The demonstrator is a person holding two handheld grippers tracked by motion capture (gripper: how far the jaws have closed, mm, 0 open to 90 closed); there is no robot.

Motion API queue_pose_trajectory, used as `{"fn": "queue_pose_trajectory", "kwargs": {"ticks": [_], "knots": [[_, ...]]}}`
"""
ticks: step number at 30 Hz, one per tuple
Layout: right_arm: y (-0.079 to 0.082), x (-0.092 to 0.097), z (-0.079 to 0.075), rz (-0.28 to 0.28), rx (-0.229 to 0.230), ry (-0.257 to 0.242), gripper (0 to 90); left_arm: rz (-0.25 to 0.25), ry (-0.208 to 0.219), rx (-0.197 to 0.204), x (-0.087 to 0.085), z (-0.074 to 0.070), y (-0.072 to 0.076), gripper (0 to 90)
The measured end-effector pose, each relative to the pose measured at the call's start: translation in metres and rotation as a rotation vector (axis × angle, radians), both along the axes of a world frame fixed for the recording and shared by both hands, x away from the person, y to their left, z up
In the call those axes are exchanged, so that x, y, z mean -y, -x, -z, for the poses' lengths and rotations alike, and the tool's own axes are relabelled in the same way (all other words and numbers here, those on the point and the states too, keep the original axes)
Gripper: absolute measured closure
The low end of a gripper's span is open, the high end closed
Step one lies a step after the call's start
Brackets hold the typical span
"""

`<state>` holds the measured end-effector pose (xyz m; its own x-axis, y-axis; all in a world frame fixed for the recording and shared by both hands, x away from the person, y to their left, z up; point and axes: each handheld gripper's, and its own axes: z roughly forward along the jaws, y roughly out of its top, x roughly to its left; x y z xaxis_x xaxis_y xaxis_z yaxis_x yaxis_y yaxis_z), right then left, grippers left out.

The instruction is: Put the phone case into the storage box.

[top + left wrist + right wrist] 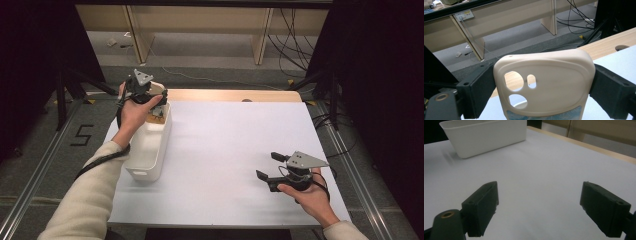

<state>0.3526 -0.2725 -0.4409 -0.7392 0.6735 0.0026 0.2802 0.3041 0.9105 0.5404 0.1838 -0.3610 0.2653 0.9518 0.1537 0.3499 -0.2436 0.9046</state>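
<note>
High view: the left gripper [150,92] is held above the far end of the white bin [150,150], at about ten o'clock on the tabletop [225,150]. A beige phone case [156,88] sits clamped between its fingers. The bin stands along the tabletop's left edge, long side running away from the person. The right gripper [270,166] hovers low at about four o'clock, well apart from the bin, fingers spread with nothing between them.

Left gripper view: the case [549,82] stands upright, squeezed at both sides by the black fingers [477,87]. Its camera cut-outs lie toward nine o'clock, and a blue patterned strip shows at its lower edge.

Right gripper view: the two fingers [482,205] stand wide apart over bare white tabletop [536,170]. The bin [486,136] sits at eleven o'clock, far off.
</note>
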Motion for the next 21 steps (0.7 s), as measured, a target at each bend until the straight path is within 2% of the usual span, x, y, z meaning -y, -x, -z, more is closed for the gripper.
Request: {"fn": "queue_pose_trajectory", "kwargs": {"ticks": [21], "knots": [[-0.0003, 0.0001, 0.0003, 0.002, -0.004, -0.001, 16.1, -0.005, 0.003, -0.023, -0.0009, 0.0059, -0.0077, 11.0]]}}
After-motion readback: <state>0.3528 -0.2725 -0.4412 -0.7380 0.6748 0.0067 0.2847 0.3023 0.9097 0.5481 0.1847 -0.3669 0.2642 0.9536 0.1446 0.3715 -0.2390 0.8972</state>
